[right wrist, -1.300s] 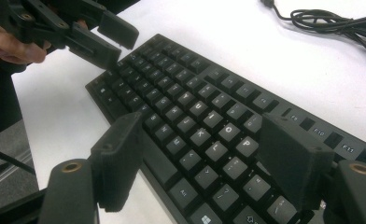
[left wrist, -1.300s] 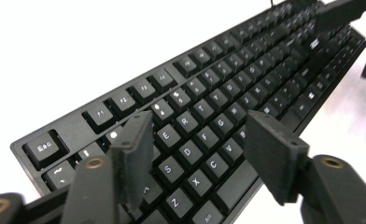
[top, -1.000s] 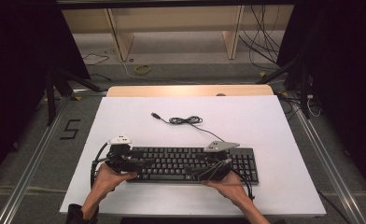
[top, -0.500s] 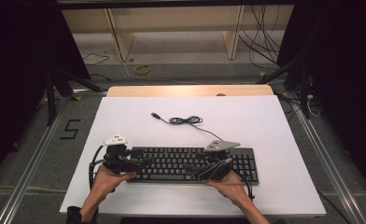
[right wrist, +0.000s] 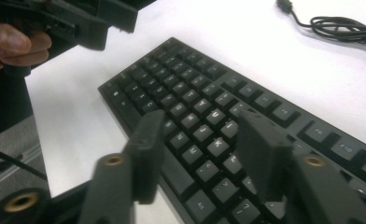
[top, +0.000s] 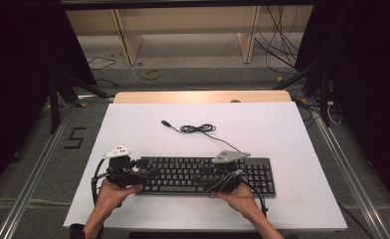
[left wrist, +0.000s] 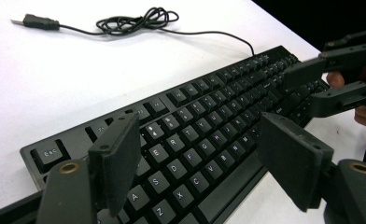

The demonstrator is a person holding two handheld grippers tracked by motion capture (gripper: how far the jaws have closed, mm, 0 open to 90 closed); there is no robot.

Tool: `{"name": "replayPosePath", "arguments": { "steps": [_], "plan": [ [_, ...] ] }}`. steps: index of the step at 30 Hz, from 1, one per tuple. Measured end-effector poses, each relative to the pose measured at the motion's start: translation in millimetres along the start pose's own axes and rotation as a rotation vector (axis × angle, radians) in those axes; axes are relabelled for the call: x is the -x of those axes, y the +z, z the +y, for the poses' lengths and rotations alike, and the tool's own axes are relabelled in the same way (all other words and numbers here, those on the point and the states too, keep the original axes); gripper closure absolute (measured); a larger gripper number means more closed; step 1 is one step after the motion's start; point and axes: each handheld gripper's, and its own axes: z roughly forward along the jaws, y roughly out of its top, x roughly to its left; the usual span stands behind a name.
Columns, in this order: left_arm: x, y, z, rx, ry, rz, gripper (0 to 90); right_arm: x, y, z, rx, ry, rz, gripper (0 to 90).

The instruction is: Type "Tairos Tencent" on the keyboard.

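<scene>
Black keyboard lies flat on white tabletop, near person's edge, long side across. Its cable loops in loose coil behind it, plug end free on tabletop.

Left gripper over keyboard's left end, jaws wide apart above letter keys, nothing between them.

Right gripper over keyboard's right-of-middle keys, jaws just been closing, now part-way apart, hanging above keys, gripping nothing. Motion blur on its jaws.

Each hand holds its gripper at keyboard's near edge.
</scene>
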Motion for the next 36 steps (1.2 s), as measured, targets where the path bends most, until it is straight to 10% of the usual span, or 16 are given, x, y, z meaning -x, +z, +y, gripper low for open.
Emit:
{"name": "replayPosePath", "arguments": {
  "steps": [17, 36],
  "plan": [
    [-1.5, -10.5, -6.4, 0.062, -0.008, -0.001, 30.0, -12.8, 24.3, -1.7, -0.088, -0.067, 0.023, 89.8],
    [-0.8, -12.6, -18.3, 0.048, -0.004, -0.007, 30.4, -25.6, 50.2, -8.2, -0.178, -0.124, 0.005, 90.0]
  ]
}}
